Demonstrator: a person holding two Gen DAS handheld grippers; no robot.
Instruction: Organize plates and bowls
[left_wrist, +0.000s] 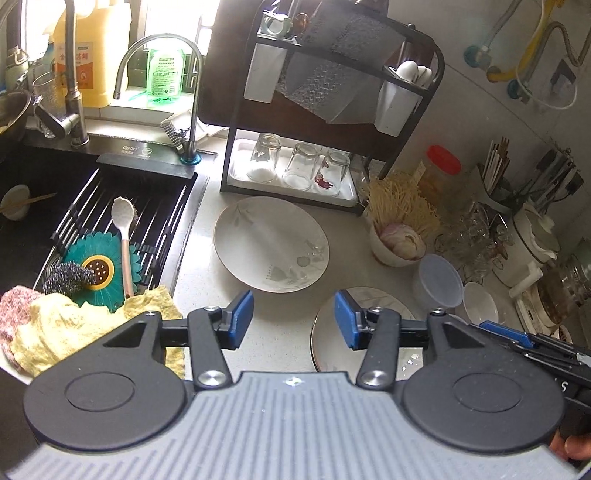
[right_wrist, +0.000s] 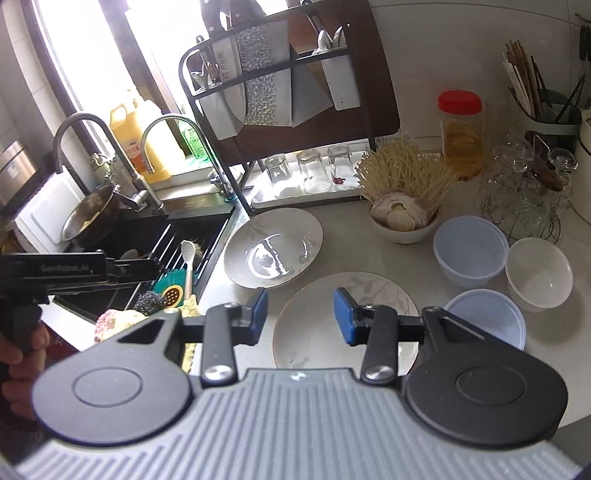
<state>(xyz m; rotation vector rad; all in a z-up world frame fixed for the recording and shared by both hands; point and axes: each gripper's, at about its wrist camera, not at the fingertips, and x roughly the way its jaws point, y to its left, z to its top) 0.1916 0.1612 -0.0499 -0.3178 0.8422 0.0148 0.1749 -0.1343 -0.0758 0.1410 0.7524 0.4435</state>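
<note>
My left gripper: jaws apart, nothing in them, bare counter showing through the gap.
My right gripper: also let go, jaws apart and nothing pinched.
Near plate: flat one with a leaf print and thin dark rim. It sits just under and past my right fingers, with my right-hand pad over it. Off my left gripper it's tucked under the right-hand finger.
Far plate: deeper, same leaf pattern, empty. It's straight ahead of my left fingers, a bit beyond them, apart from the near plate.
Blue tubs: one upright and empty, out past my right fingers to the right; another closer, beside the near plate. Can't tell if that one is flipped over.
White bowl: empty, touching the far tub on its right.
Garlic bowl: white, garlic inside, further out with pale dry noodles bunched behind it.
Dish rack: upside-down glasses on its white tray, white cutlery cups up top.
Jar: red lid, yellowish stuff inside.
Sink: left of my left fingers, with a white spoon, a teal flower mat and a steel scourer on the wire rack.
Writing: "GenRobot.AI" on my other gripper's body, seen from the right wrist camera. The yellow jug and green bottle have labels I can't read.
</note>
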